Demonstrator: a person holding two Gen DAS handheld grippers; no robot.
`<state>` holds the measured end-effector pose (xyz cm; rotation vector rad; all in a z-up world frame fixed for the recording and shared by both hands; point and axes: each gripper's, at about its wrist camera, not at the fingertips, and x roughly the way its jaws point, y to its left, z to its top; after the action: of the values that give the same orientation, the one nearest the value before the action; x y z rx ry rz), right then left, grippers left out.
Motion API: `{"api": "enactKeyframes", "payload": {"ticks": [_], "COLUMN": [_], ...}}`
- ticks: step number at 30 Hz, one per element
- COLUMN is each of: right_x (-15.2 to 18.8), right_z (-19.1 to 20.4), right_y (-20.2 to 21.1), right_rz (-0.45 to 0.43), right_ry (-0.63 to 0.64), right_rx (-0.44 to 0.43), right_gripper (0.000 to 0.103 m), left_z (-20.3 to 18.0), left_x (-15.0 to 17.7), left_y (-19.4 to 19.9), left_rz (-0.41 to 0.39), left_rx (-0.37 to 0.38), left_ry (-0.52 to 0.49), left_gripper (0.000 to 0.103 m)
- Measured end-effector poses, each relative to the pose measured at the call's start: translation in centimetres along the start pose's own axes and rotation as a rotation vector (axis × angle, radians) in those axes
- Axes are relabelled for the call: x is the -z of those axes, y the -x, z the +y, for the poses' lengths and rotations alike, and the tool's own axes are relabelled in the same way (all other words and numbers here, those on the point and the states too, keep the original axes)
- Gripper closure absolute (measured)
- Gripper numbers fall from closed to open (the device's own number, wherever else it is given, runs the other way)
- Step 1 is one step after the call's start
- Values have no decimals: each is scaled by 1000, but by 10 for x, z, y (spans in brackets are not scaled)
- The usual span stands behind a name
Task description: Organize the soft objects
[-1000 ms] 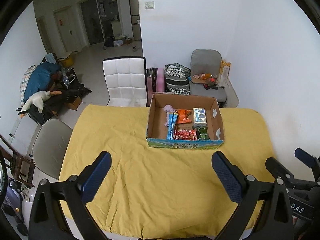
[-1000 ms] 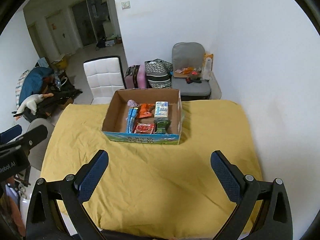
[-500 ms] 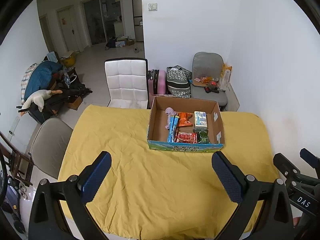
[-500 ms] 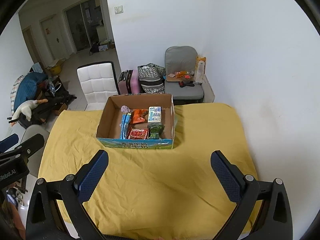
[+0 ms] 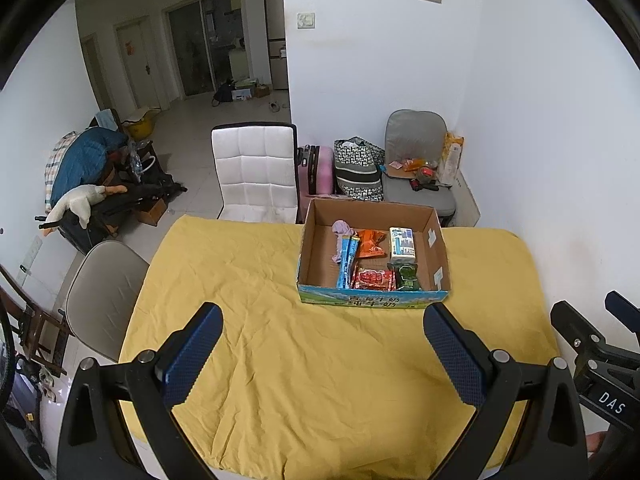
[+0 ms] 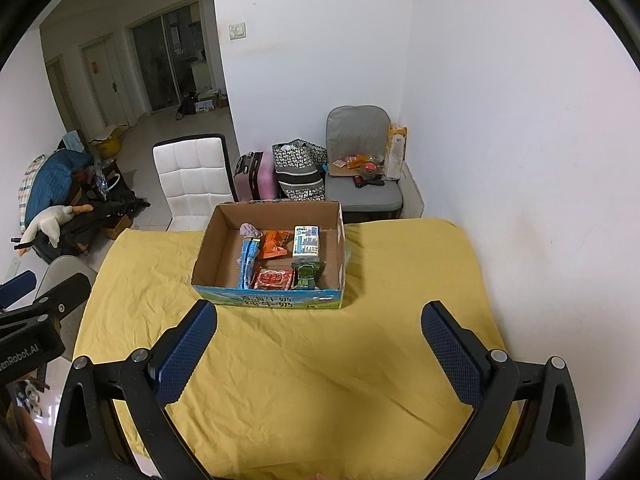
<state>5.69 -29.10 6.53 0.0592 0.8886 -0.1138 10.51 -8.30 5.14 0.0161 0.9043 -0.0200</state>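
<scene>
Both grippers hang above the near edge of the table [image 5: 248,320], which is covered in a wrinkled yellow cloth. The left gripper [image 5: 320,356] has its fingers spread wide with nothing between them, and so does the right gripper [image 6: 318,354]; the blue pads are ribbed rubber.

The soft things all lie in the open cardboard box [image 5: 436,248] at the far middle of the table, well apart from both grippers. Inside are a long blue packet [image 5: 347,257], an orange packet [image 5: 371,243], a red packet [image 5: 374,279], a dark green packet [image 5: 406,277], a white and blue tissue pack [image 5: 402,245] and a small pale purple scrap of cloth [image 5: 341,227] at the back.

These look light and squashy, and the glossy film wrappers are probably slippery, so a pinch across a crimped end or the flat middle should hold best. The tissue pack will likely give under pressure; its narrow sides suit the fingers. The cloth is limp and can be taken anywhere.
</scene>
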Motion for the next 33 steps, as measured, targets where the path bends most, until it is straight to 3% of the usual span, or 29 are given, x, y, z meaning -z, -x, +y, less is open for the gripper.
{"api": "enactKeyframes", "payload": {"ticks": [33], "right_x": [-1], "right_z": [1], "right_y": [9], "right_rz": [-19], "right_ry": [3], "right_rx": [-15], "right_gripper": [0], "left_z": [3], "left_x": [12], "left_y": [0], "left_rz": [-5], "left_rx": [-11], "left_ry": [22], "left_gripper": [0]}}
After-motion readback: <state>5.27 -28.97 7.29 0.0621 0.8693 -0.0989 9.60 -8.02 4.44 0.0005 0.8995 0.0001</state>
